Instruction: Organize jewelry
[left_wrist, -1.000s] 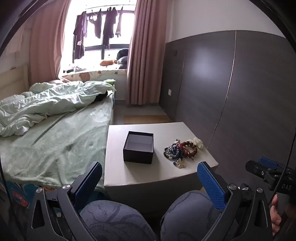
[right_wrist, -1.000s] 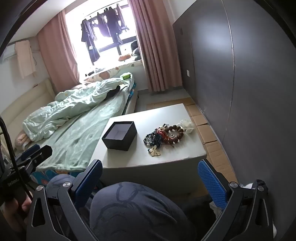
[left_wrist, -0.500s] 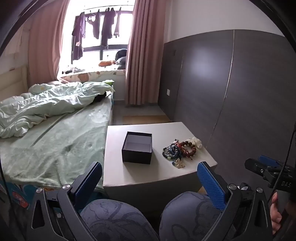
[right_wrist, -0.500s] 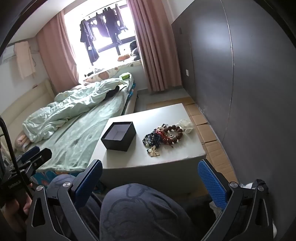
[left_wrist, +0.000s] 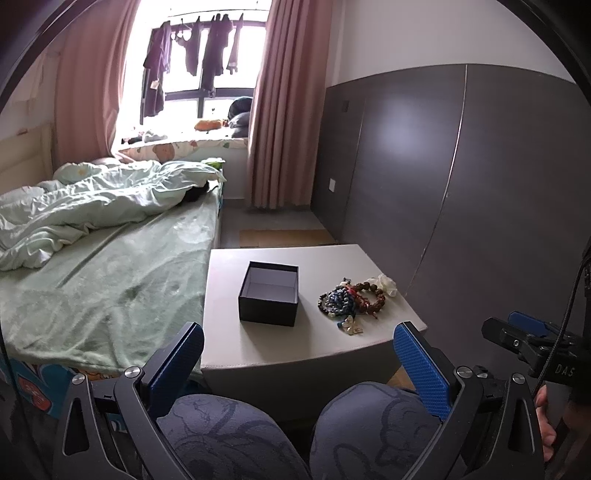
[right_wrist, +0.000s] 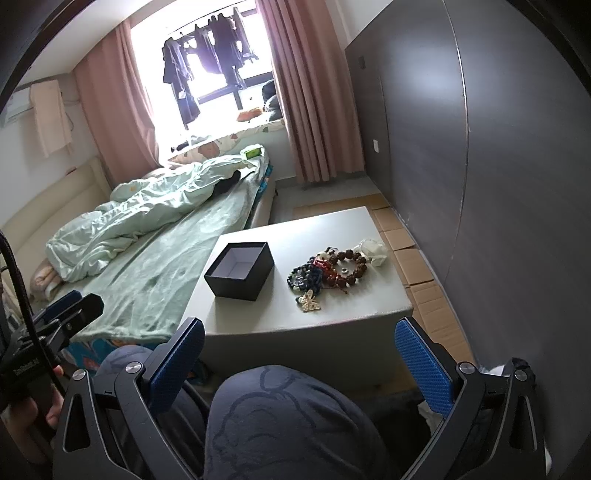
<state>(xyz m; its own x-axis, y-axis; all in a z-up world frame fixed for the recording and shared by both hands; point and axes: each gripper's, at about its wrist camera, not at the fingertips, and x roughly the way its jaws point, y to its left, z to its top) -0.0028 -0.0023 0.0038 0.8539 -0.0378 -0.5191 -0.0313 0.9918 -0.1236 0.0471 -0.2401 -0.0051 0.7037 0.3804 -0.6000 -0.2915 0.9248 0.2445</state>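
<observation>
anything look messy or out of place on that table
Yes: the jewelry lies in a tangled heap, beaded bracelets overlapping, right of the open black box, which looks empty. A butterfly-shaped piece sits at the heap's near edge. Nothing looks spilled or broken.

A pale table (left_wrist: 258, 343) stood beside the bed (left_wrist: 110, 288). On it sat an open, empty black box (left_wrist: 269, 297), and well apart to its right lay a heap of beaded bracelets (left_wrist: 351, 299). A butterfly brooch (right_wrist: 309, 301) lay just at the heap's near edge, a white crumpled piece (right_wrist: 373, 252) at its far edge.
</observation>
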